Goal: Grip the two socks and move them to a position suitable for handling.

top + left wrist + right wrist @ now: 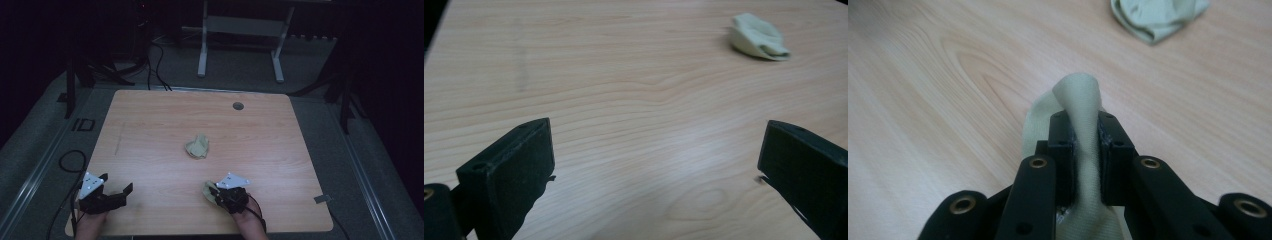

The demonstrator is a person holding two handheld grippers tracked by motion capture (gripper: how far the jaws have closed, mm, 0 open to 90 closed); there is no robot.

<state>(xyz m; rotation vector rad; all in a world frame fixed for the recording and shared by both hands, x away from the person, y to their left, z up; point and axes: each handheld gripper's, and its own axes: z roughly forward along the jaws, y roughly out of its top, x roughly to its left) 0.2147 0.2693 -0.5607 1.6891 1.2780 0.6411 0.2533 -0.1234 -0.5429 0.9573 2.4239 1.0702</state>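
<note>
Two pale green cloth pieces are on the wooden table (150, 115). One crumpled cloth (197, 147) (758, 38) (1158, 17) lies near the table's middle. The other cloth (1079, 100) (209, 191) is pinched between the jaws of my right gripper (1084, 132) (216, 192), near the front edge right of centre; its fold sticks up past the fingertips. My left gripper (654, 165) (120, 192) stands open at the front left corner with nothing between its fingers, low over bare wood.
A round grommet hole (238, 106) sits near the table's far edge. Beyond the table are white desk legs (202, 55) and cables (157, 65) on the dark floor. A cable loop (72, 161) lies left of the table.
</note>
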